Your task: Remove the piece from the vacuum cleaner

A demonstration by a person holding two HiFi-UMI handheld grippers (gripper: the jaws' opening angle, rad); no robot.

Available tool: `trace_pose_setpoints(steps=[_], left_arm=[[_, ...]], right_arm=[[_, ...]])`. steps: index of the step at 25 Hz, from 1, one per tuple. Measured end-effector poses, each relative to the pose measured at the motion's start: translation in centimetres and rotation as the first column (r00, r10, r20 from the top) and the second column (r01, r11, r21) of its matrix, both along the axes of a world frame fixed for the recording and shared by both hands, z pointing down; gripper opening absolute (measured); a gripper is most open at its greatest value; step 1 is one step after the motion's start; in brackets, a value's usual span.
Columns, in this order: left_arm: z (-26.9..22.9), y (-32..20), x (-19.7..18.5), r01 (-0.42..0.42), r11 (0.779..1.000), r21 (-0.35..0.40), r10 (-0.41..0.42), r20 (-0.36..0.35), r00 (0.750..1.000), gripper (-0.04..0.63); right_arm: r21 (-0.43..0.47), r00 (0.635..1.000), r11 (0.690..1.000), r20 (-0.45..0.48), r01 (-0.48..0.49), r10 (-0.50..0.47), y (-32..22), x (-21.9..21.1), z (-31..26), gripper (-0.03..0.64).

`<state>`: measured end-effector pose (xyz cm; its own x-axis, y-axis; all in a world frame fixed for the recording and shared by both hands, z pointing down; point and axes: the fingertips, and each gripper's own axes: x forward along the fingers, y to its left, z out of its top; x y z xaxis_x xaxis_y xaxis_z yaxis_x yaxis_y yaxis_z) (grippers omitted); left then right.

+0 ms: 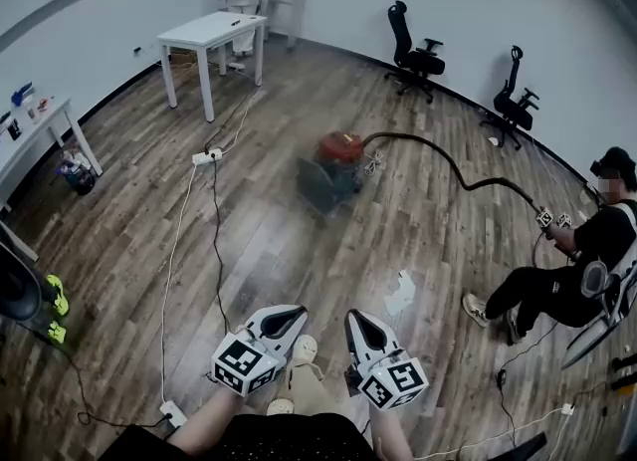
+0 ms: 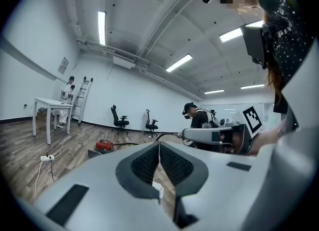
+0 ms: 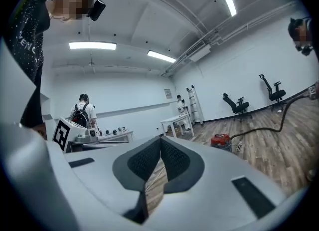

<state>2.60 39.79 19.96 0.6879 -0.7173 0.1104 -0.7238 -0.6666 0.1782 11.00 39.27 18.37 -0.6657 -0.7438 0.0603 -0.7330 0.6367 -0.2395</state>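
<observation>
The left gripper (image 2: 159,143) and the right gripper (image 3: 161,139) are each closed pad to pad with nothing between the jaws. They are held side by side above the near edge of the floor (image 1: 299,250). The vacuum (image 1: 340,147) stands at mid-floor, well apart from both grippers, and its hose (image 1: 438,155) runs toward the right edge of the floor, where a seated person (image 1: 572,270) holds the far end.
</observation>
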Motion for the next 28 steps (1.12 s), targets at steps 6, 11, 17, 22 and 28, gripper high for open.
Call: trace_pose_setpoints(steps=[6,11,17,22,28], left_arm=[[0.2,-7.3,0.1,0.02,1.0,-0.02,-0.02,0.004,1.0,0.011],[0.3,-13.4,0.8,0.013,1.0,-0.025,-0.013,0.005,1.0,0.011],[0.4,-20.2,1.8,0.021,0.999,-0.027,-0.021,0.018,1.0,0.011],[0.7,-23.1,2.4,0.021,1.0,-0.023,-0.02,0.034,0.999,0.011],[1.8,-24.6,1.6,0.054,0.998,-0.035,-0.052,0.052,0.997,0.011]], right_arm=[[-0.021,0.999,0.999,-0.003,0.04,-0.04,-7.9,-1.1,0.4,0.012],[-0.022,0.998,0.998,0.003,0.062,-0.062,-14.4,-0.8,0.5,0.012],[-0.024,0.997,0.996,-0.004,0.083,-0.083,-21.3,0.1,0.6,0.012],[-0.028,0.991,0.991,-0.017,0.129,-0.129,-24.5,-0.3,1.2,0.012],[-0.047,0.983,0.982,-0.013,0.181,-0.182,-25.4,-1.7,2.2,0.012]])
